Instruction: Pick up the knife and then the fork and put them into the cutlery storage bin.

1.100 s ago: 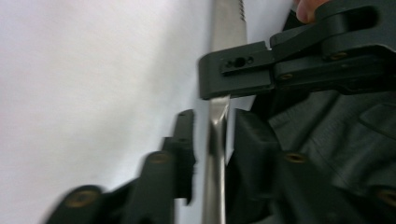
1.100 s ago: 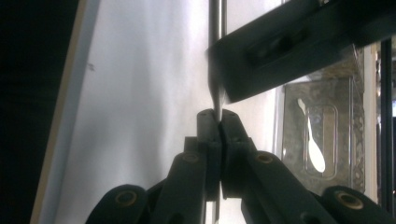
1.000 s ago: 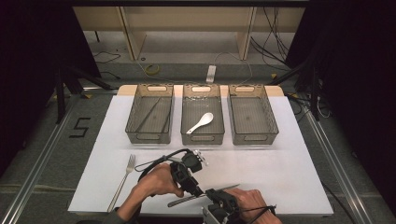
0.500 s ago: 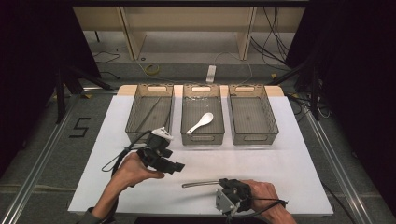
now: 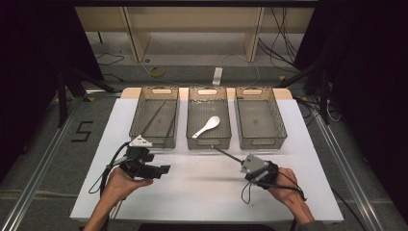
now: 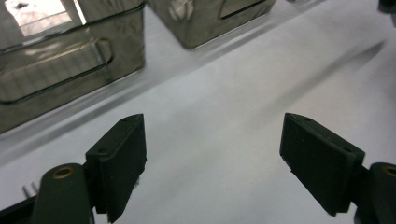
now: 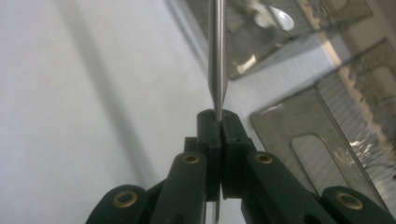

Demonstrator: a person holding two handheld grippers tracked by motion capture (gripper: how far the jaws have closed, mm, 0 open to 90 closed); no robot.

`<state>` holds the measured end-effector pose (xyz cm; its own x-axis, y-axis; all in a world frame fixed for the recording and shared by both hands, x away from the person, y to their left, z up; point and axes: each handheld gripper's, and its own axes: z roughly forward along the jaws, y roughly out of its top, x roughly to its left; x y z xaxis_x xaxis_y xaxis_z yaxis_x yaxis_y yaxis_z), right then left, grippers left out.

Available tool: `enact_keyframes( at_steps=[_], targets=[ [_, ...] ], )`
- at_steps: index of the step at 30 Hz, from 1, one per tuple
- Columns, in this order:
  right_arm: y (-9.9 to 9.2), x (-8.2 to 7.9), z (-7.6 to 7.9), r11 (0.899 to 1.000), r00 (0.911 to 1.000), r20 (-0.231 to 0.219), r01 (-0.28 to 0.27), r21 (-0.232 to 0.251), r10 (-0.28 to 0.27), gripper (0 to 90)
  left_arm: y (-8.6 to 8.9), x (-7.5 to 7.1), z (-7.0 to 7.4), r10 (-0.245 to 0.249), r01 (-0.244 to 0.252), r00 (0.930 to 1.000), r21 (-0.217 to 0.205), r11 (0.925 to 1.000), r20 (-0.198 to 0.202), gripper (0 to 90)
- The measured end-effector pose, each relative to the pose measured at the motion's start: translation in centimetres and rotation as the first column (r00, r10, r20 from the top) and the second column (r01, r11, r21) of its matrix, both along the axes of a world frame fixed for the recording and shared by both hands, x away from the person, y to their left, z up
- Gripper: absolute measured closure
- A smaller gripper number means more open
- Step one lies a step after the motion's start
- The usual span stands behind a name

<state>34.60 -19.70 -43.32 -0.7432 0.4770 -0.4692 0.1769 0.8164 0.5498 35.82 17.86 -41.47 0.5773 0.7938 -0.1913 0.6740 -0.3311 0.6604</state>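
Note:
My right gripper (image 5: pixel 243 162) is shut on the end of a thin metal utensil (image 5: pixel 226 155), held above the white mat at the front right. The utensil slants up and left, and its far tip reaches the near wall of the middle bin (image 5: pixel 209 143). Seen from the right gripper view, the utensil (image 7: pixel 217 56) runs edge-on straight out from between the shut jaws of the right gripper (image 7: pixel 218 116). My left gripper (image 5: pixel 166 169) is over the mat's front left; its jaws have just been opening. The left gripper (image 6: pixel 213 121) stands open with nothing between its pads.
Three clear bins stand in a row at the mat's far edge. The left bin (image 5: pixel 155 89) holds dark thin sticks, the middle one a white spoon (image 5: pixel 207 126), and the right bin (image 5: pixel 260 90) has nothing in it. Fork tines (image 6: pixel 28 189) poke out beside the left jaw.
The left gripper let go of the utensil, opened wide and moved left. The right gripper carried the utensil right and up, toward the middle bin.

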Motion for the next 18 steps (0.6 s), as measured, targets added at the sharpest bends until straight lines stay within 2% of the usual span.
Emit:
enact_keyframes(
  at_steps=[3, 6, 8, 10, 12, 14, 15, 16, 17, 18],
  targets=[
    [-0.8, 1.4, 1.0, 0.995, 0.9976, -0.046, 0.056, 0.080, -0.052, 89.5, 0.7, -0.3, -0.5, 0.011, -0.011, 0.9999, 0.018, 0.9998, 0.003, 21.2],
    [-1.6, 2.8, 2.3, 0.982, 0.9899, -0.099, 0.115, 0.147, -0.101, 89.5, 1.1, -0.6, -0.6, 0.025, -0.025, 0.9995, 0.001, 0.9997, 0.018, 20.0],
    [-2.1, 3.8, 3.1, 0.969, 0.9810, -0.142, 0.158, 0.192, -0.132, 89.5, 1.2, -0.8, -0.6, 0.040, -0.040, 0.9982, 0.003, 0.9992, 0.044, 19.1],
    [-2.7, 4.7, 3.9, 0.954, 0.9733, -0.167, 0.194, 0.230, -0.157, 89.5, 1.5, -1.0, -0.6, 0.061, -0.062, 0.9957, 0.003, 0.9981, 0.070, 18.9],
    [-3.2, 5.6, 4.6, 0.934, 0.9651, -0.193, 0.227, 0.278, -0.177, 89.5, 2.0, -1.0, -0.5, 0.084, -0.084, 0.9942, -0.003, 0.9965, 0.066, 19.1],
    [-3.6, 6.4, 5.3, 0.919, 0.9574, -0.216, 0.252, 0.303, -0.191, 89.5, 2.5, -1.0, -0.7, 0.095, -0.094, 0.9937, -0.008, 0.9955, 0.060, 19.2],
    [-3.9, 6.9, 5.7, 0.913, 0.9544, -0.218, 0.265, 0.308, -0.204, 89.5, 2.6, -1.1, -0.8, 0.097, -0.097, 0.9938, -0.004, 0.9953, 0.053, 19.1],
    [-3.9, 6.9, 5.7, 0.913, 0.9544, -0.218, 0.265, 0.308, -0.204, 89.5, 2.6, -1.1, -0.8, 0.097, -0.097, 0.9938, -0.004, 0.9953, 0.053, 19.1],
    [-4.3, 7.8, 6.4, 0.900, 0.9450, -0.233, 0.298, 0.319, -0.230, 89.5, 2.7, -1.1, -1.0, 0.100, -0.100, 0.9936, 0.001, 0.9950, 0.053, 19.1],
    [-4.5, 8.3, 6.7, 0.894, 0.9409, -0.236, 0.312, 0.322, -0.243, 89.5, 2.9, -1.3, -1.1, 0.109, -0.110, 0.9925, 0.009, 0.9939, 0.055, 19.2]
  ],
)
